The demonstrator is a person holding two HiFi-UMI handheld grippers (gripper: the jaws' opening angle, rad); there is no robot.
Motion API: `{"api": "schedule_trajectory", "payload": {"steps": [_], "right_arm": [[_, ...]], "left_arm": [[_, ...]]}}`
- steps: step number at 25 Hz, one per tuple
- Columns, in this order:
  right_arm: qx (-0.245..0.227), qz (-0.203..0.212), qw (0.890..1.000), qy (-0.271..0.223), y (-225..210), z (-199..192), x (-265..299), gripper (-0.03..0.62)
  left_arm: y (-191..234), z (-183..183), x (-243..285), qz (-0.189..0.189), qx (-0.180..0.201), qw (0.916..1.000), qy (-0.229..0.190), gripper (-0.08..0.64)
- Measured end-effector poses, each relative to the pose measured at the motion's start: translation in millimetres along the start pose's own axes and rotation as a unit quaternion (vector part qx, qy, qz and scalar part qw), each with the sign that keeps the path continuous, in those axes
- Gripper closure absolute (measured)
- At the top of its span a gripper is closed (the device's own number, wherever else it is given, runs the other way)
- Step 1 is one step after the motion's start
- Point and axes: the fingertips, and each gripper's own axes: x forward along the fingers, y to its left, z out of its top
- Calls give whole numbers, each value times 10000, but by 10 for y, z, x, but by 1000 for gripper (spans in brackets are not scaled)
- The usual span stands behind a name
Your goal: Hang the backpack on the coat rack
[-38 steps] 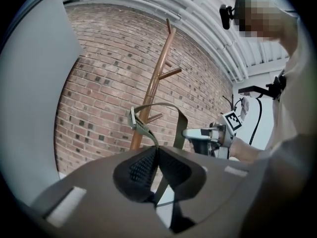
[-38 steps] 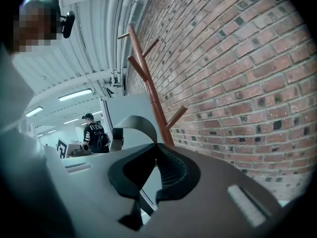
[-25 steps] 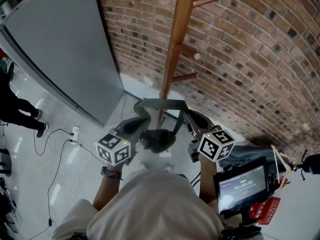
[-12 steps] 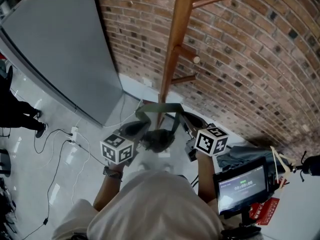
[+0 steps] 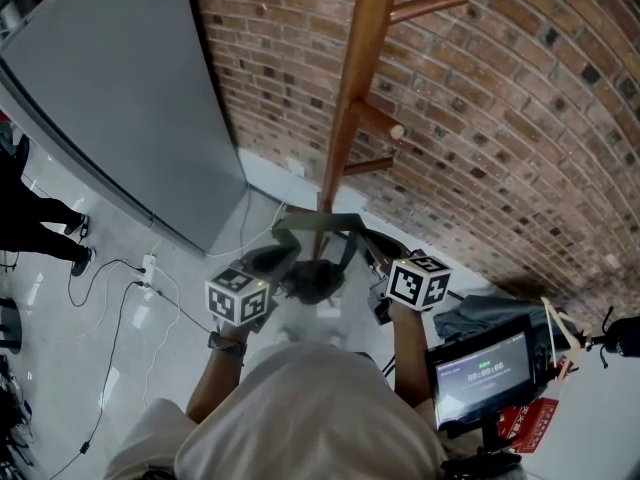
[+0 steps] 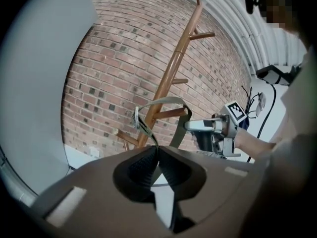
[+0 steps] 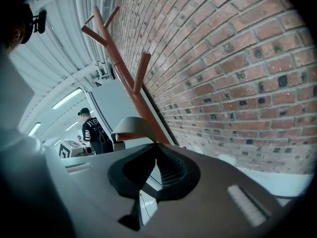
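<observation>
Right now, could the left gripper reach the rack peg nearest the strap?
Probably yes. The peg sits just beyond the left gripper, with only the backpack strap arching across in between. But its jaws are shut on that strap, so it could touch the peg, not grasp it.

Head view: high above the person's pale hooded top (image 5: pixel 310 408), facing steeply down at the red brick wall (image 5: pixel 500 98) and the tall wooden coat rack (image 5: pixel 350 88). Left gripper view: low behind its own jaws, tilted, looking across to rack, wall and right gripper (image 6: pixel 192 126). Right gripper view: close along the wall, upward. All three share rack, wall and grey-green webbing strap (image 5: pixel 318 222).
</observation>
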Motion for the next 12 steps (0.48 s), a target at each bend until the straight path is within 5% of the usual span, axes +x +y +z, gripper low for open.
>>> {"api": "schedule_trajectory", "payload": {"steps": [12], "right_arm": [[84,-67,9998,186,-102,-79,119,584]], "left_arm": [[96,-88,107,-24,-59,9998,165,545]]}}
